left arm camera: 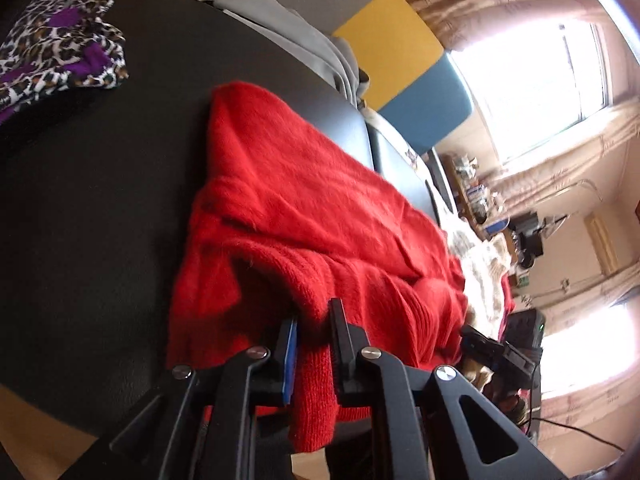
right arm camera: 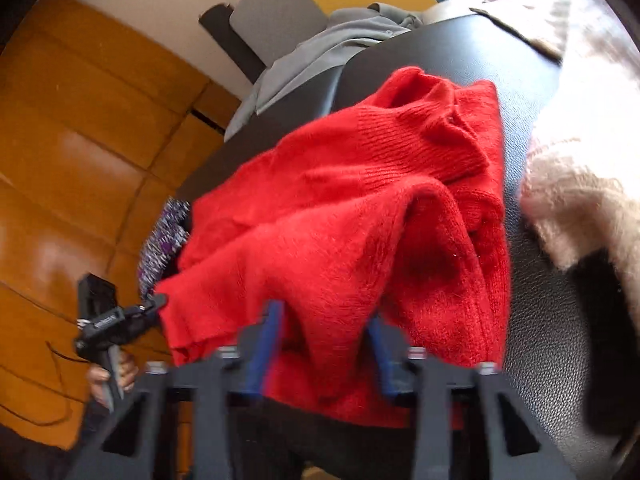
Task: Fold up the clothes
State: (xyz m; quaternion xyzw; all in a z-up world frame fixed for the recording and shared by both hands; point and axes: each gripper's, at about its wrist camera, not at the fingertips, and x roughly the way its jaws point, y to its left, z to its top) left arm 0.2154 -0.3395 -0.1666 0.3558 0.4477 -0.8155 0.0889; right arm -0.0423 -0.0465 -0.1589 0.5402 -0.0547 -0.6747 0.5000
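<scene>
- The red sweater [left arm camera: 304, 216] lies across the dark bench [left arm camera: 92, 200], bunched and partly doubled over, with its near edge hanging off the bench edge towards both grippers.
- The left gripper [left arm camera: 314, 344] has its fingers narrowed onto a ribbed red edge, probably a hem or cuff; cloth fills the gap, so it appears clamped to carry that edge over for a fold.
- The right gripper [right arm camera: 326, 346] stands with its fingers set wider, a hump of sweater between them; motion blur makes it impossible to tell whether they grip or only straddle the cloth.
- Holding two points of the near edge suggests a lift-and-lay fold away from the person.
- A leopard-print garment [left arm camera: 60, 40] sits at the far part of the bench, a grey garment [left arm camera: 288, 20] hangs over its back edge, and a cream knit [right arm camera: 580, 152] lies beside the sweater.
- The sweater's sleeves and neckline cannot be sorted out with certainty; its lower edge is cut off behind the gripper bodies.
</scene>
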